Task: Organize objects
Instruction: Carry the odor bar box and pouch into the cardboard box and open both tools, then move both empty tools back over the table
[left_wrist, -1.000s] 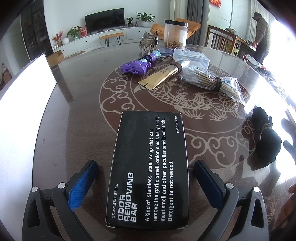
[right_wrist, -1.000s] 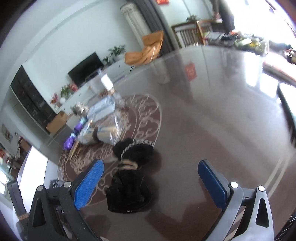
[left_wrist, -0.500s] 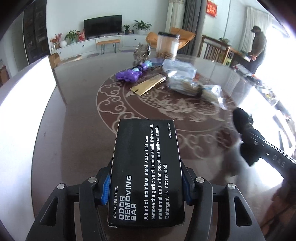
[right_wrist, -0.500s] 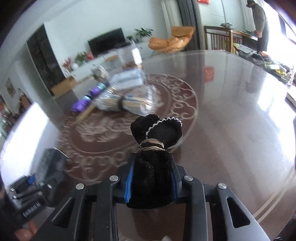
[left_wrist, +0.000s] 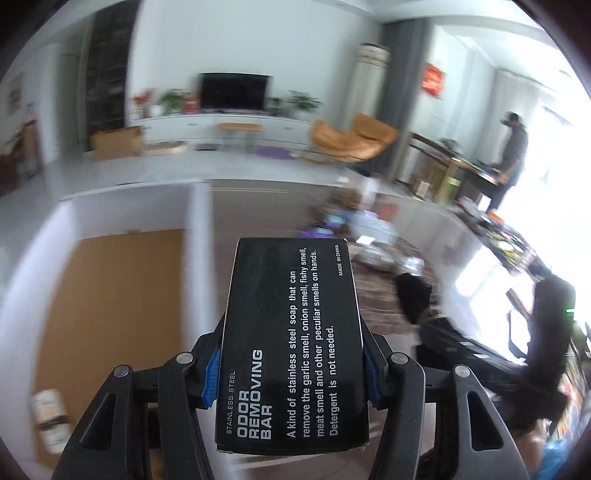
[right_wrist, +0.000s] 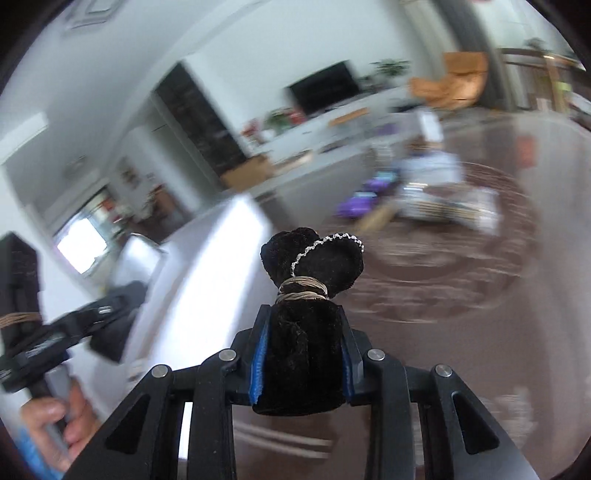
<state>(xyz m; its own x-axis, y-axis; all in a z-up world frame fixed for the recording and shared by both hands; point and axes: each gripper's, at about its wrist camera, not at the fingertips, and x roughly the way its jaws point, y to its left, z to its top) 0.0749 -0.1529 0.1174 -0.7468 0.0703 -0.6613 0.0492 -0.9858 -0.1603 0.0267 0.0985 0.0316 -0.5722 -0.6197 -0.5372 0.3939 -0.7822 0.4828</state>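
The left gripper (left_wrist: 291, 373) has its jaws clamped on a black box (left_wrist: 293, 343) held above the worktop (left_wrist: 258, 214), the right gripper (right_wrist: 301, 363) squeezes a black velvet pouch (right_wrist: 306, 328) tied with cord, and blurred purple items (right_wrist: 364, 195) and packets (right_wrist: 443, 206) lie farther off.

White walls, TV (left_wrist: 233, 90) on low cabinet (left_wrist: 221, 127), orange chair (left_wrist: 352, 138), bright window (left_wrist: 546, 155)

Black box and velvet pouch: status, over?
Left gripper shut on black box. Right gripper shut on velvet pouch. Both lifted off the table; nothing blocking ahead.
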